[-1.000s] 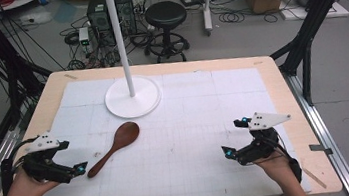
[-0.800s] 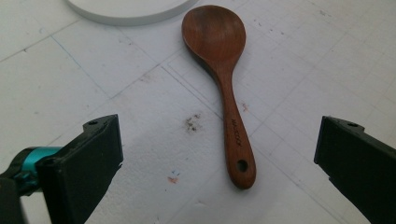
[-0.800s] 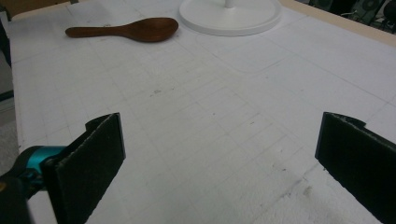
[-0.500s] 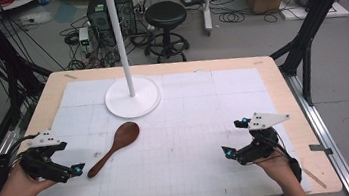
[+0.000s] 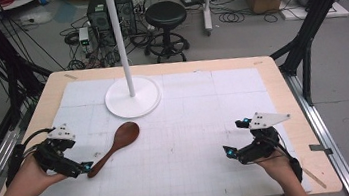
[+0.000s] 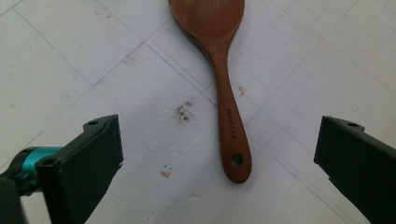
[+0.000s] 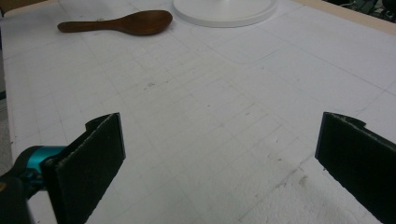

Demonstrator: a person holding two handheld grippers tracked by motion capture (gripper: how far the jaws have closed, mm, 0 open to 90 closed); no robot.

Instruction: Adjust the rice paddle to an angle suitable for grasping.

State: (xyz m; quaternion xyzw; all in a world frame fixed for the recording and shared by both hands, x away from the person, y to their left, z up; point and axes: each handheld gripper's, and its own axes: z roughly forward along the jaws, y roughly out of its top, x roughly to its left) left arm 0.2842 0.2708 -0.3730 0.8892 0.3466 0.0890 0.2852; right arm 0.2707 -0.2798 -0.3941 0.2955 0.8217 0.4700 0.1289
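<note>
Left gripper (image 5: 72,166), jaws wide open, sits at the wooden spoon (image 5: 115,147) handle near the worktop (image 5: 270,73) left edge. Right gripper (image 5: 242,150), jaws wide open, holds nothing.

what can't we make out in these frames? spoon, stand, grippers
- wooden spoon: left gripper view, top edge cuts off the bowl's far end; the handle print is too small to read surely.
- white stand: high view, top edge cuts the pole, so what it carries is unseen; right gripper view shows just the base's near rim.
- left gripper: high view, its jaw gap is too small to judge.
- right gripper: same in high view.
</note>
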